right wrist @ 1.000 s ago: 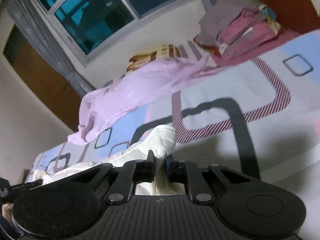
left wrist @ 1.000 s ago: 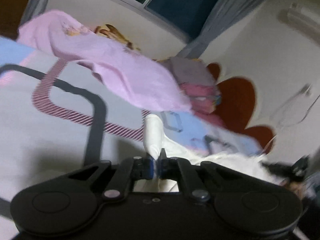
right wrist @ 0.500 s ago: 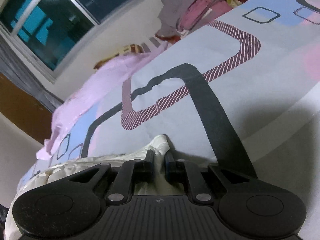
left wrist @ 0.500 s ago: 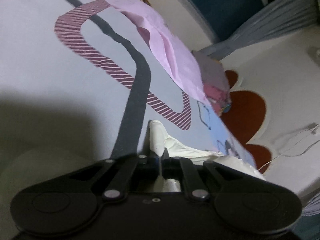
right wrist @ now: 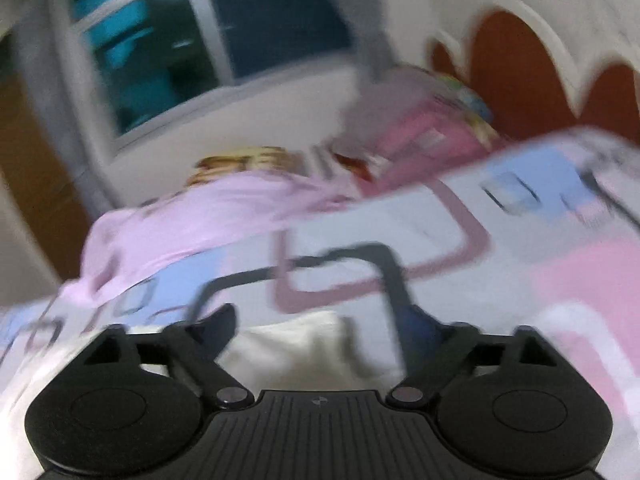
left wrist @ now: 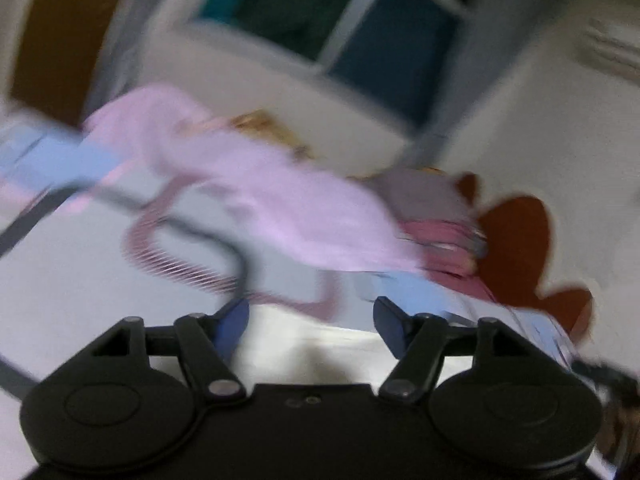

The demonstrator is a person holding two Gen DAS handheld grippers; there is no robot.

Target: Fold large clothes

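bedsheet point(right wrist: 460, 264), cream garment point(right wrist: 296, 344) below right gripper point(right wrist: 324, 324)

Home bedroom: bed point(right wrist: 520, 280) with patterned sheet near, folded clothes stack point(right wrist: 420, 132) far right, window point(right wrist: 200, 40) and curtain point(left wrist: 116, 36) far.

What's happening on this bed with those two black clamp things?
A person is folding clothes with a handheld gripper in each hand. Both the left gripper and the right gripper are open, holding nothing, above a cream garment lying on the patterned bedsheet. A pink garment lies farther back, beside a stack of folded clothes. The pictures are blurred.
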